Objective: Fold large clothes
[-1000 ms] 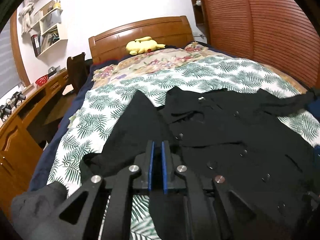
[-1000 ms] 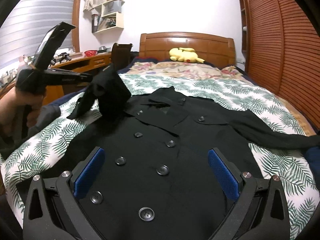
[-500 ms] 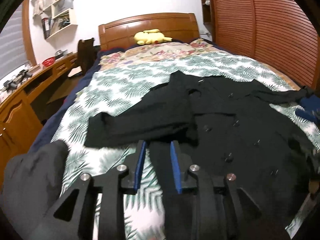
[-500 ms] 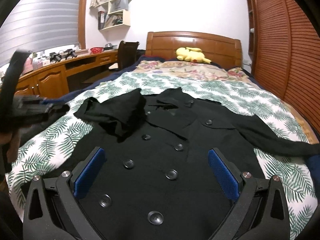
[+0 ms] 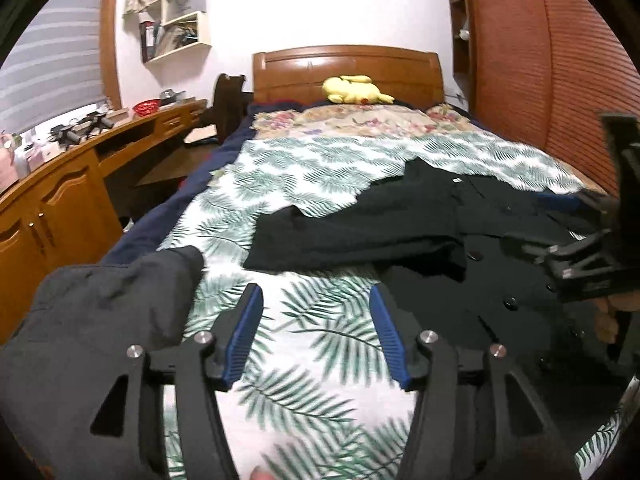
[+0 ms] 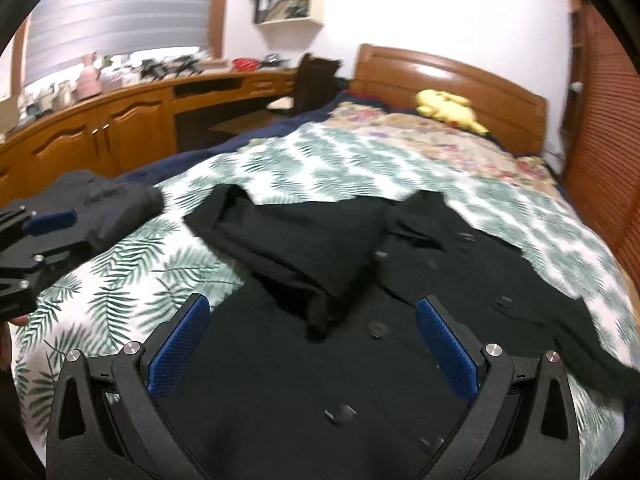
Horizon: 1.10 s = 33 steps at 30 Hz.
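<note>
A black buttoned coat (image 6: 320, 352) lies flat on the leaf-print bedspread (image 5: 320, 168). Its left sleeve (image 6: 304, 240) is folded across the chest; it also shows in the left wrist view (image 5: 360, 228). Its right sleeve (image 6: 568, 320) stretches out toward the right edge of the bed. My left gripper (image 5: 316, 320) is open and empty, over bare bedspread left of the coat. My right gripper (image 6: 312, 328) is open and empty, just above the coat's lower front.
A dark grey garment (image 5: 100, 320) lies bunched at the bed's near left corner. A wooden desk with cabinets (image 5: 60, 200) runs along the left. A yellow plush toy (image 5: 352, 90) sits by the headboard. A slatted wardrobe (image 5: 540, 60) stands on the right.
My left gripper let go of the sleeve, opened and pulled back to the left. The sleeve now lies folded on the coat. My right gripper turned left, still open.
</note>
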Motion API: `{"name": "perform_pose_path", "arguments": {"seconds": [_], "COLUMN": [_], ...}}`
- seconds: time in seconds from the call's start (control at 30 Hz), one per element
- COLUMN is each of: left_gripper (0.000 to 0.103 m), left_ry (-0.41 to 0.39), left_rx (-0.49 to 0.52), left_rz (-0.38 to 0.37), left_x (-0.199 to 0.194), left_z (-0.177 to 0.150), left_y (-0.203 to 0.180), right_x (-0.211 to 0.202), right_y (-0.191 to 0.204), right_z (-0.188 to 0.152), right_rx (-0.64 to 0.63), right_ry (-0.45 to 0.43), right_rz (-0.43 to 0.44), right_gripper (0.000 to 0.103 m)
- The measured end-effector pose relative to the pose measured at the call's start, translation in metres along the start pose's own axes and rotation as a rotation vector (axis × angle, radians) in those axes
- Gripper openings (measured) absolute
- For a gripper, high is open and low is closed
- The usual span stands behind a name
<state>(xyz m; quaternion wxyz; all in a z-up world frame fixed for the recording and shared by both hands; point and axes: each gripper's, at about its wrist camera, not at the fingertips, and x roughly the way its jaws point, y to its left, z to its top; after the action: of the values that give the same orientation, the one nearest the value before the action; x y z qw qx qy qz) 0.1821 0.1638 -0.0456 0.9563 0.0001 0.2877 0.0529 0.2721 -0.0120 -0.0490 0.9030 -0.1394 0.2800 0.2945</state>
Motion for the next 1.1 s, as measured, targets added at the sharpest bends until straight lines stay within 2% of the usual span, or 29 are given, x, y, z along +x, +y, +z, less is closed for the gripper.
{"name": "perform_pose_path", "arguments": {"seconds": [0.13,0.33,0.53,0.6,0.77,0.87,0.93,0.97,1.0,1.1], "left_gripper": [0.055,0.056,0.056,0.056,0.056,0.056,0.056,0.056,0.056,0.056], "left_ry": [-0.015,-0.014,0.002,-0.003,0.001,0.003,0.002,0.003,0.006,0.005], "left_rx": [-0.038,-0.079,-0.099,-0.101,-0.097,-0.095,-0.095,-0.094,-0.094,-0.093], "left_rz": [0.019,0.055,0.077,0.081,0.084,0.083,0.084,0.085,0.084,0.083], "left_x": [-0.005,-0.007,-0.004,-0.004,-0.004,-0.004,-0.004,-0.004,-0.004,-0.005], "left_z": [0.002,0.002,0.0,0.0,-0.001,-0.001,-0.001,-0.001,-0.001,0.001], "left_y": [0.028,0.057,0.071,0.072,0.069,0.069,0.068,0.068,0.068,0.066], "right_x": [0.04,0.093,0.143,0.155,0.188,0.203,0.205,0.205,0.203,0.189], "right_y": [0.021,0.057,0.085,0.088,0.091,0.09,0.087,0.085,0.082,0.073], "right_z": [0.023,0.04,0.044,0.045,0.043,0.034,0.029,0.029,0.029,0.034], "right_rx": [-0.03,-0.101,-0.174,-0.183,-0.196,-0.222,-0.24,-0.239,-0.234,-0.218], "right_ry": [0.039,0.107,0.197,0.216,0.285,0.345,0.354,0.351,0.342,0.282], "right_rz": [0.088,0.157,0.166,0.124,0.096,0.047,0.034,0.03,0.033,0.032], "right_gripper": [0.103,0.103,0.098,0.095,0.077,0.054,0.024,0.019,0.009,0.002]}}
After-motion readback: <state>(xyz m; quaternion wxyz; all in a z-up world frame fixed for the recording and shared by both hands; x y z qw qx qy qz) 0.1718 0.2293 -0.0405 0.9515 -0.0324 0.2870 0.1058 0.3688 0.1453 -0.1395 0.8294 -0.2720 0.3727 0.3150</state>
